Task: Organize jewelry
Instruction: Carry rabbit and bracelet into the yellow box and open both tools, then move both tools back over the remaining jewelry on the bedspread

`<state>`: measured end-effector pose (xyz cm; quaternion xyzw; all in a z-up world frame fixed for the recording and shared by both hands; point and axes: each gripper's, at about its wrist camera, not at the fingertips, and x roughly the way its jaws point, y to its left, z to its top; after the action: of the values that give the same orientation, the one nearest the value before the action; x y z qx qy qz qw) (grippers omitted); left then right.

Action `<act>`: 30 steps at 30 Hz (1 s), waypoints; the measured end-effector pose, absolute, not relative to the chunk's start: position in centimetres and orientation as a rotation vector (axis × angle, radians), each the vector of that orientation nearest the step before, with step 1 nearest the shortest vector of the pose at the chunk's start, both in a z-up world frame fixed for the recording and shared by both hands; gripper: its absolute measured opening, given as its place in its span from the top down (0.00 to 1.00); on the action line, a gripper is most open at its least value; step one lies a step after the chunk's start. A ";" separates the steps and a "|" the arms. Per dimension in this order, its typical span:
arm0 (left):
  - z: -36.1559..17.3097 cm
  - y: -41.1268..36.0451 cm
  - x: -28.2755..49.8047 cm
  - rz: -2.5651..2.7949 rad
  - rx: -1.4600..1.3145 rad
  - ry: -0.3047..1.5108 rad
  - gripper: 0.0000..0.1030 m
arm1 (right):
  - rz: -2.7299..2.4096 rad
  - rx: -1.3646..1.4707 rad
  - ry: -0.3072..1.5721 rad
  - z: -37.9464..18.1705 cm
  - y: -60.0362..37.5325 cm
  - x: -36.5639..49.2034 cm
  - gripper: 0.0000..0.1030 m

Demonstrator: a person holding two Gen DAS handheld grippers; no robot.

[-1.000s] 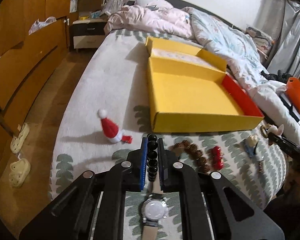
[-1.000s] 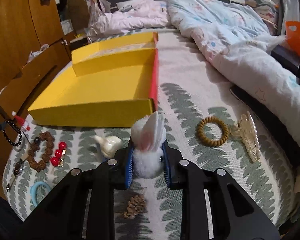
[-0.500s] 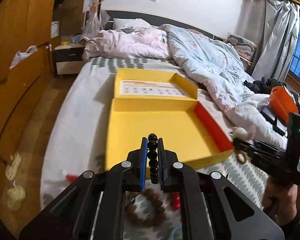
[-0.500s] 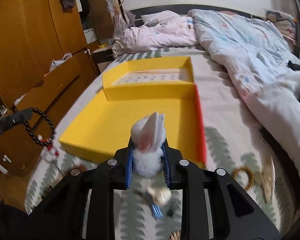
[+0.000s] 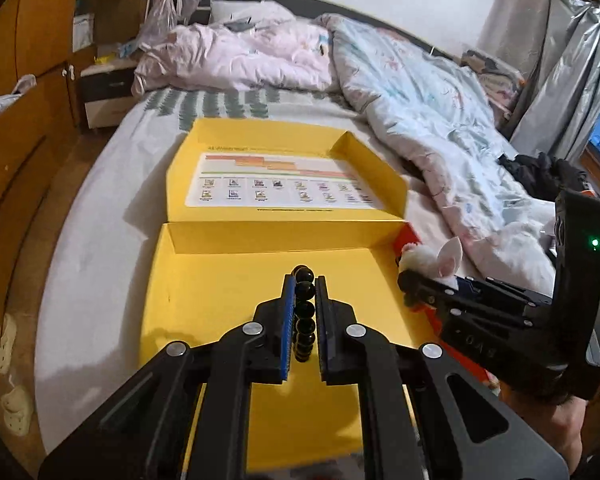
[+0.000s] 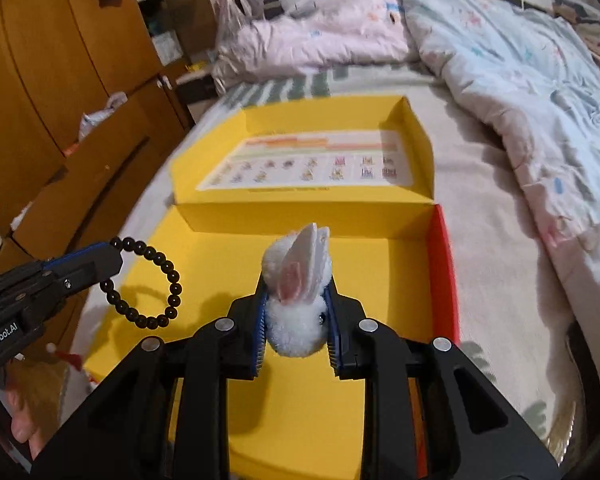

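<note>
A black bead bracelet (image 5: 303,312) is pinched in my left gripper (image 5: 303,284), which is shut on it above the near tray of the open yellow box (image 5: 228,296). In the right wrist view the same bracelet (image 6: 156,284) dangles as a loop from the left gripper (image 6: 114,258) over the box's left side. My right gripper (image 6: 296,292) is shut on a white fluffy rabbit clip (image 6: 298,304), held over the yellow box (image 6: 380,280) floor. The left wrist view shows the right gripper (image 5: 414,270) with the rabbit clip (image 5: 436,260) at the box's red right wall.
The box lid (image 5: 284,180) lies open behind with a printed sheet inside. Crumpled quilts (image 5: 432,92) cover the bed's right and far side. Wooden wardrobes (image 6: 52,80) and a nightstand (image 5: 104,92) stand left. A small red Santa hat (image 6: 70,358) lies left of the box.
Both grippers have moved forward and up from the patterned bedspread to above the yellow box, each carrying its item. The loose jewelry on the bedspread has dropped out of view.
</note>
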<state>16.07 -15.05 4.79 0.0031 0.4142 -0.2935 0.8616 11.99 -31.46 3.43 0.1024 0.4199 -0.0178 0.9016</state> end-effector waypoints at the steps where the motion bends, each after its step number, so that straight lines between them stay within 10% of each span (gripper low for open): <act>1: 4.2 -15.4 16.9 -0.619 0.002 0.886 0.90 | -0.038 0.213 0.880 3.0 -31.7 12.7 0.76; 22: -3.4 -16.5 22.8 -0.610 -0.042 1.063 0.87 | 0.008 0.275 1.048 -2.7 -31.8 19.7 0.67; 24: -3.1 -16.2 23.0 -0.597 -0.043 1.052 0.81 | -0.018 0.260 1.027 -2.2 -32.1 19.5 0.65; 26: -2.7 -16.2 23.1 -0.581 -0.032 1.030 0.53 | -0.046 0.224 1.020 -1.7 -32.1 19.4 0.62; 30: -1.2 -15.8 22.8 -0.560 -0.025 0.984 0.38 | -0.035 0.224 0.989 -0.9 -32.1 19.3 0.44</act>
<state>22.83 -15.81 -1.23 -0.0121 0.4663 -0.2652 0.8439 19.32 -32.12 -0.90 0.1071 0.4735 -0.0167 0.8741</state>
